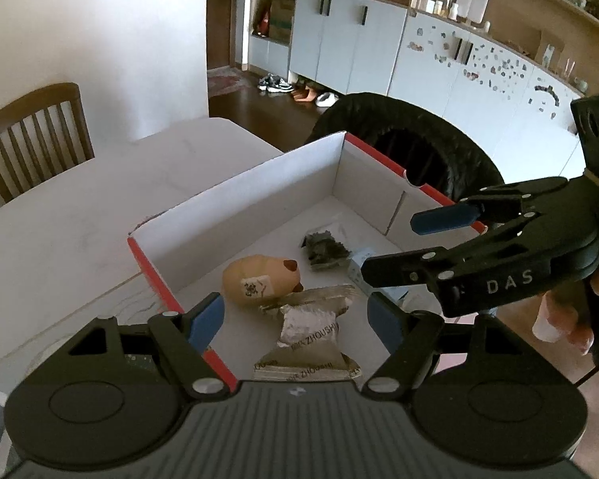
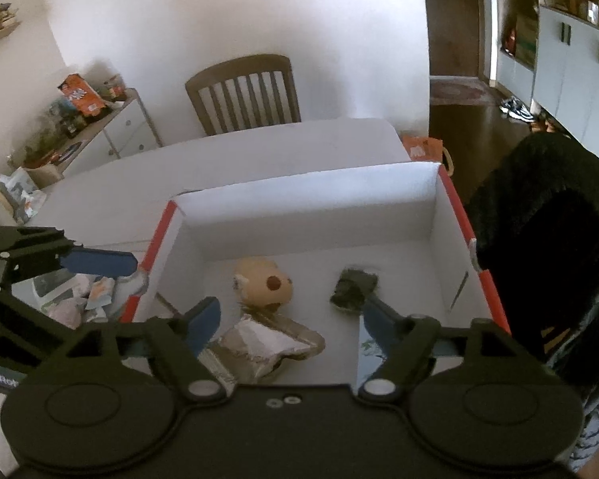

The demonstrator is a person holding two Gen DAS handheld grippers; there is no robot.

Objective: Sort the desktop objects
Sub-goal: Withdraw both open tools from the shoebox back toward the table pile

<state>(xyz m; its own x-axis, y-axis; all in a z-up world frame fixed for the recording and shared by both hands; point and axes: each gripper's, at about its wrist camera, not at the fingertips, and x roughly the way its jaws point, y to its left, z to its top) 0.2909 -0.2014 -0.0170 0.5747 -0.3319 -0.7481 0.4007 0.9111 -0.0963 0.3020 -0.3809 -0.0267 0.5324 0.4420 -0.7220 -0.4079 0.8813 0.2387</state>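
Here my left gripper (image 1: 295,315) hangs wide and empty over the box's (image 2: 307,183) near-left rim; inside lie the plush toy (image 2: 263,283), silver packets (image 2: 267,343) and dark pouch (image 2: 353,285); my right gripper (image 2: 287,321), equally spread, hovers above them, likely after dropping something.

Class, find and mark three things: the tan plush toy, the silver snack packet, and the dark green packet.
tan plush toy (image 1: 259,283), left wrist view, middle of its body.
silver snack packet (image 1: 309,335), left wrist view, its crumpled centre.
dark green packet (image 2: 353,285), right wrist view, its centre.
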